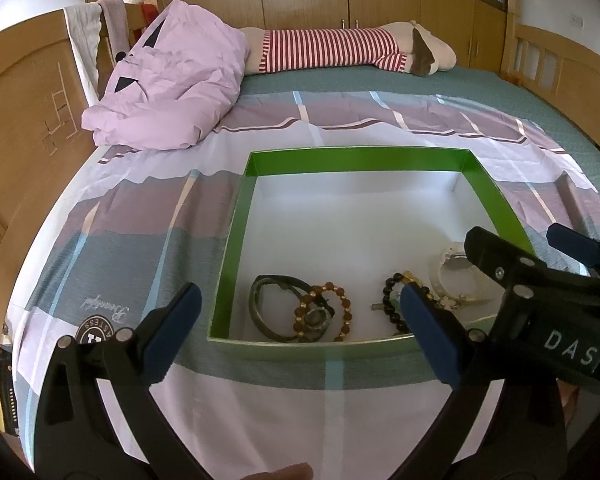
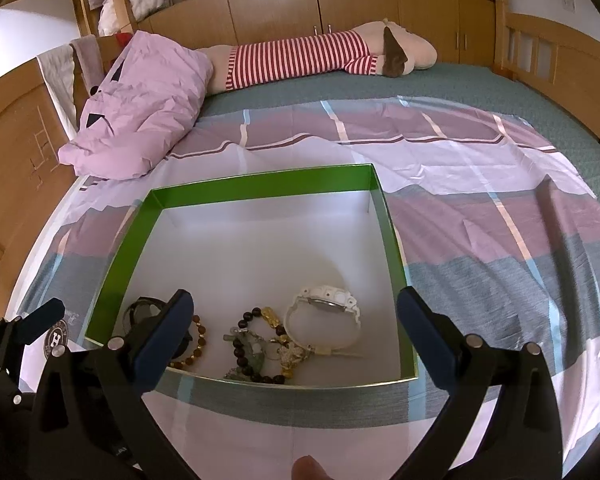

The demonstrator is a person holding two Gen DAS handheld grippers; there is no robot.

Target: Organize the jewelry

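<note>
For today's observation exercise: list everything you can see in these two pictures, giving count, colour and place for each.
box: 1, green walls, white floor, on the bedsheet
white watch: 1, in box, right
dark bead bracelet: 1, black, box middle
brown bead bracelet: 1, box left
dark watch: 1, box left
bedsheet: 1, pink-grey check
quilt: 1, pink, far left
plush toy: 1, red-striped, far edge
left gripper: 1, black, open
right gripper: 1, black, open

A box (image 2: 392, 240) sits on the sheet (image 2: 480, 240) on the bed (image 2: 500, 88). In its near part lie, from left to right, a dark watch (image 1: 268, 304), 2 bead bracelets (image 1: 340, 312) (image 2: 256, 344) and another watch (image 2: 324, 312). Behind, a duvet (image 2: 140, 112) lies left, a plush toy (image 2: 320, 56) beyond.
</note>
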